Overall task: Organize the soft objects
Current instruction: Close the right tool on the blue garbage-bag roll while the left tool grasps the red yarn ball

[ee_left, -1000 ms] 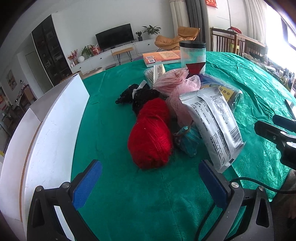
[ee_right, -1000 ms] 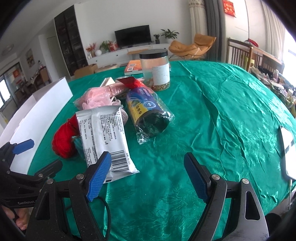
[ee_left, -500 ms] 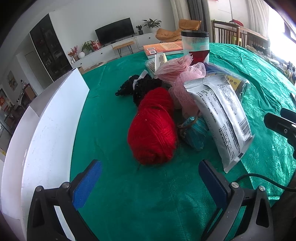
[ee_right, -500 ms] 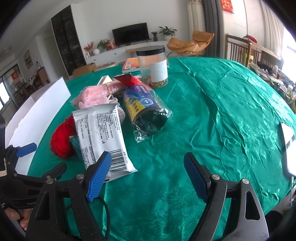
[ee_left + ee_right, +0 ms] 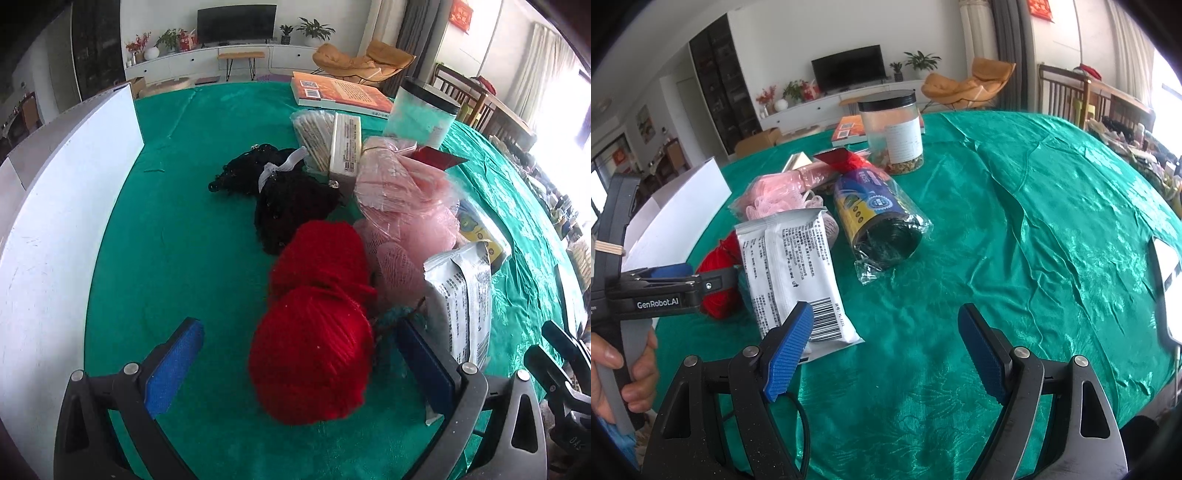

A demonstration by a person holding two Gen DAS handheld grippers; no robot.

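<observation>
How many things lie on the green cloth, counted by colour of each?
Red: 1, yarn
Black: 1, lace
Pink: 2, bag, puff
Silver: 1, pouch
Orange: 1, book
Total: 6; others are harder to class.

Tablecloth: glossy green satin-like cloth, patterned. Red yarn ball: matt, fibrous. Wet-wipe pack: smooth plastic film. Gripper pads: ribbed blue, matt.
</observation>
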